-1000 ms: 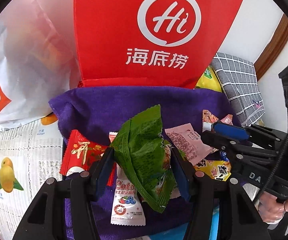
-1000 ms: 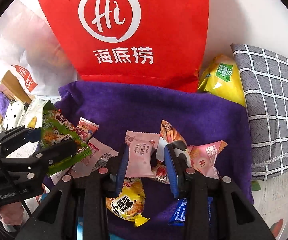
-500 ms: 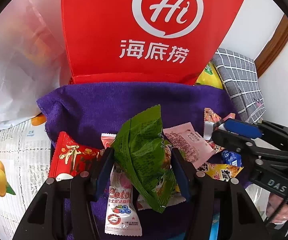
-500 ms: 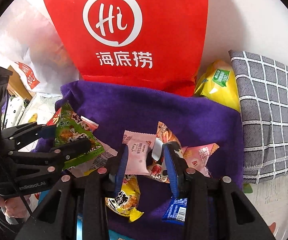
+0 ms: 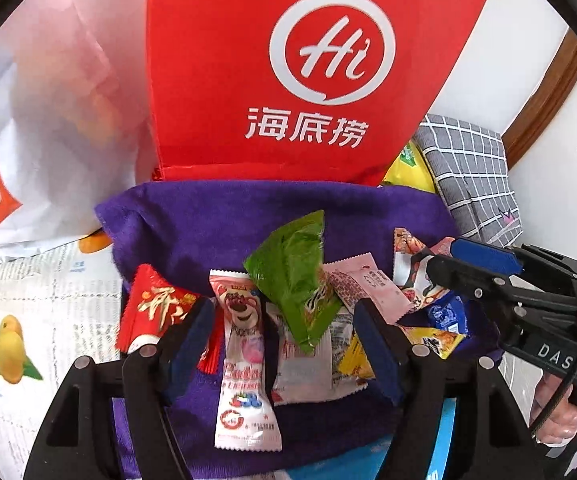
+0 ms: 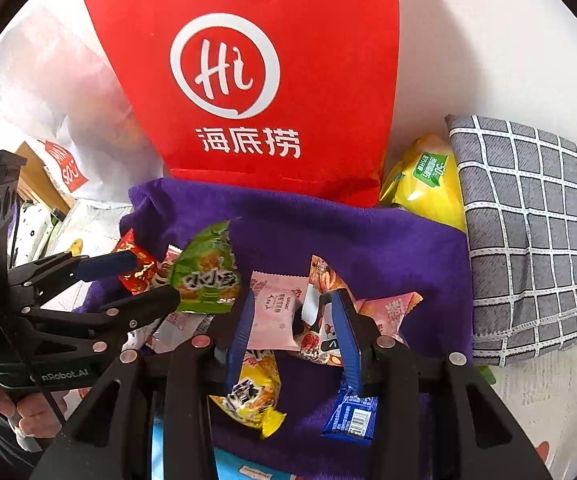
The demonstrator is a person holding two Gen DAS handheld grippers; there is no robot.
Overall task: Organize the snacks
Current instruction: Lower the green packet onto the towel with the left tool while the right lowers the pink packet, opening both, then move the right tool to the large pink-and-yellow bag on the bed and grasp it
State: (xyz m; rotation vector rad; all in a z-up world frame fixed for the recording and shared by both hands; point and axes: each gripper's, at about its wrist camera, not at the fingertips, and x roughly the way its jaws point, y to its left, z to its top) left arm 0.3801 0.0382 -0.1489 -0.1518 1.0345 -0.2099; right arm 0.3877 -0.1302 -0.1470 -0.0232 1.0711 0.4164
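Several small snack packets lie on a purple cloth in front of a tall red bag. My left gripper is open; a green packet lies loose between its fingers on top of a pink bear packet, with a red packet to the left. In the right wrist view my right gripper is shut on a pink packet and an orange-and-white packet. The green packet shows at its left beside the left gripper.
A white plastic bag stands left of the red bag. A yellow chip bag and a grey checked cushion lie at the right. A yellow packet and a blue packet lie near the front. A fruit-print tablecloth surrounds the cloth.
My left gripper has opened and let go of the green packet, which now rests on the pile. My right gripper has stayed shut on its packets and shifted a little.
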